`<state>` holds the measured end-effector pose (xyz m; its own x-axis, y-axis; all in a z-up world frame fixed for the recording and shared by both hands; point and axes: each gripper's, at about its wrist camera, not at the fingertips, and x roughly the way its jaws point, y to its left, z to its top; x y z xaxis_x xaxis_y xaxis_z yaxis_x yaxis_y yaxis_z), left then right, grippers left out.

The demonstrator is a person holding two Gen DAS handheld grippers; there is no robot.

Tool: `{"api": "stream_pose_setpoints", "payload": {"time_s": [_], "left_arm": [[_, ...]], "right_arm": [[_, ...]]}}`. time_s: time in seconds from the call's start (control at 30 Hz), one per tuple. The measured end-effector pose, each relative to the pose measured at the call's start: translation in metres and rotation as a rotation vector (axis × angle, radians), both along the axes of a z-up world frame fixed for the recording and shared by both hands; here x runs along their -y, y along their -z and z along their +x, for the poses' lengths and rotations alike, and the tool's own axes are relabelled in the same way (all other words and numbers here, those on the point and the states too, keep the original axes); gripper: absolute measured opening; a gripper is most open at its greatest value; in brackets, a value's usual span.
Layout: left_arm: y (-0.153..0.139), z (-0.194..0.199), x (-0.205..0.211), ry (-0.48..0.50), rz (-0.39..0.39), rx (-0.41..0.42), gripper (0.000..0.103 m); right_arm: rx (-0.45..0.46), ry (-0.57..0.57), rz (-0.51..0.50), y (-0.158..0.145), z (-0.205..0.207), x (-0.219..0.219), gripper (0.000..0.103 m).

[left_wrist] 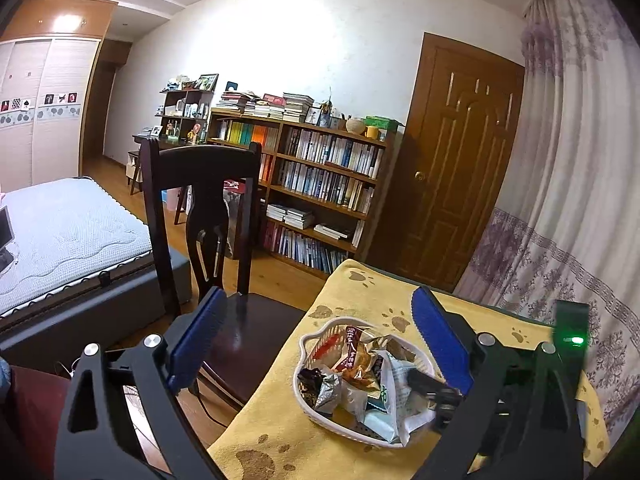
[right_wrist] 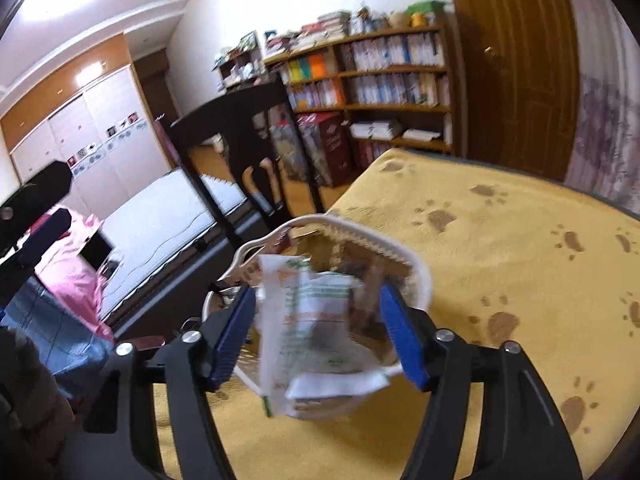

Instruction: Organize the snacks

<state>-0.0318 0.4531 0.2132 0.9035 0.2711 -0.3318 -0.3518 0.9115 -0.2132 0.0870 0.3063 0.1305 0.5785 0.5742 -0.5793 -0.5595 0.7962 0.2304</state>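
Observation:
A white plastic basket sits on a yellow paw-print cloth and holds several snack packets, among them a red-brown one and a silver one. My left gripper hovers open above and left of the basket, holding nothing. In the right wrist view my right gripper stands open over the basket. A white packet with green and orange print lies blurred between its blue pads; I cannot tell whether they touch it. The right gripper's dark fingers reach into the basket from the right.
A dark wooden chair stands just left of the table, its seat against the cloth's edge. Beyond it are a bed, a bookcase and a brown door. A curtain hangs on the right. Bare cloth extends right of the basket.

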Motion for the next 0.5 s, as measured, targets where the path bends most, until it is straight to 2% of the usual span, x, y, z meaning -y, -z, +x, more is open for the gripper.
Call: {"api": "stream_pose_setpoints", "payload": {"time_s": [0.03, 0.13, 0.2, 0.3, 0.37, 0.5], "left_arm": [[0.001, 0.001, 0.0, -0.008, 0.005, -0.005, 0.095], [0.002, 0.003, 0.008, -0.034, 0.051, -0.02, 0.098], [0.003, 0.004, 0.014, -0.047, 0.084, -0.027, 0.099], [0.005, 0.007, 0.022, -0.037, 0.116, -0.041, 0.1], [0.006, 0.009, 0.026, -0.031, 0.13, -0.05, 0.1], [0.009, 0.01, 0.035, -0.049, 0.217, -0.069, 0.1]], "right_arm": [[0.013, 0.018, -0.007, 0.0, -0.002, 0.005, 0.068], [0.037, 0.077, -0.052, 0.004, -0.009, 0.018, 0.08], [0.033, 0.099, -0.079, 0.009, -0.013, 0.025, 0.08], [0.036, 0.09, -0.096, 0.015, -0.023, 0.03, 0.082], [0.049, 0.077, -0.114, 0.017, -0.031, 0.032, 0.087], [0.034, 0.03, -0.12, 0.023, -0.038, 0.032, 0.088]]}}
